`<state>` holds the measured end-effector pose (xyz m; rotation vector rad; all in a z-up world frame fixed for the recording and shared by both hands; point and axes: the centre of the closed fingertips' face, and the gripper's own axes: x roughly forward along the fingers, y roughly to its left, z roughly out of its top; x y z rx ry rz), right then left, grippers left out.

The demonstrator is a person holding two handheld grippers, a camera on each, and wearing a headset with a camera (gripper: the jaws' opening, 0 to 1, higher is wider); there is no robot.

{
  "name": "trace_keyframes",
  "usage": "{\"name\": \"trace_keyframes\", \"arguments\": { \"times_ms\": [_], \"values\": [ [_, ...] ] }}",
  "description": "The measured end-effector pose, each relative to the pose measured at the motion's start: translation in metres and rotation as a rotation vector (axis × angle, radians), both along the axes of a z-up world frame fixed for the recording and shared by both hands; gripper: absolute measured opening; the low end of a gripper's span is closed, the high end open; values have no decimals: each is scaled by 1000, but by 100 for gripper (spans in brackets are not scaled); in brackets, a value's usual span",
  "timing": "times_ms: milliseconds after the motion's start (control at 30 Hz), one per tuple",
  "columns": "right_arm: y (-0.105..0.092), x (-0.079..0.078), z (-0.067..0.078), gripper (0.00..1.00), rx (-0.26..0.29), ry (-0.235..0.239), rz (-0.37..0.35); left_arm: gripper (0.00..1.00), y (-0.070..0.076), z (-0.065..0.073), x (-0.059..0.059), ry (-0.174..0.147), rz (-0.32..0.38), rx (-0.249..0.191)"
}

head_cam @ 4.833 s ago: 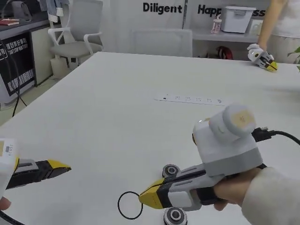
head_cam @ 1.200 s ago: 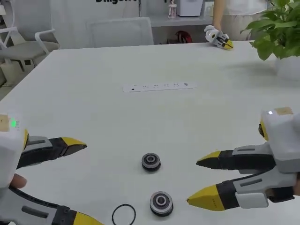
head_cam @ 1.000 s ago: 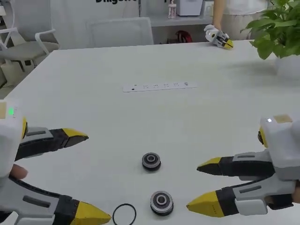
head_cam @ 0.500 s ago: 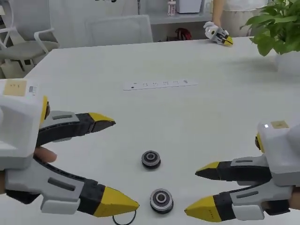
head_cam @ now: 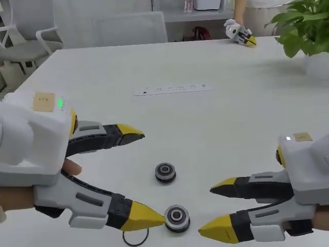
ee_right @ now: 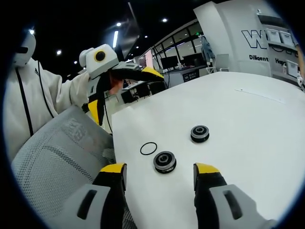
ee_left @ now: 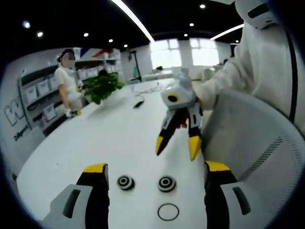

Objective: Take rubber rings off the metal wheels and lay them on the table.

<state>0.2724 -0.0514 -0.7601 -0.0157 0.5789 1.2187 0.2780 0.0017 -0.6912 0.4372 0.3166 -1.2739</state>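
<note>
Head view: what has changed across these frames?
The right gripper drew back rightward from the ring and opened. The left gripper came in from the left toward the near wheel, jaws open. The ring, near wheel and far wheel lie where they were on the table.

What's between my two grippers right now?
In the head view, the near wheel lies between the lower jaw tips of the left gripper and right gripper, with the far wheel just beyond it.
</note>
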Motion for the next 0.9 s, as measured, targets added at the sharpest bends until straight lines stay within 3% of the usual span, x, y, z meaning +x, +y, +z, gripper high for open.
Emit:
{"name": "trace_keyframes", "arguments": {
  "times_ms": [500,900],
  "values": [
    [6,-1,-7,49,-24,-6,27,72,-5,-26,6,48,40,-40],
    [12,-1,-13,44,-40,-15,51,58,-15,-49,0,56,14,-30]
  ]
}}
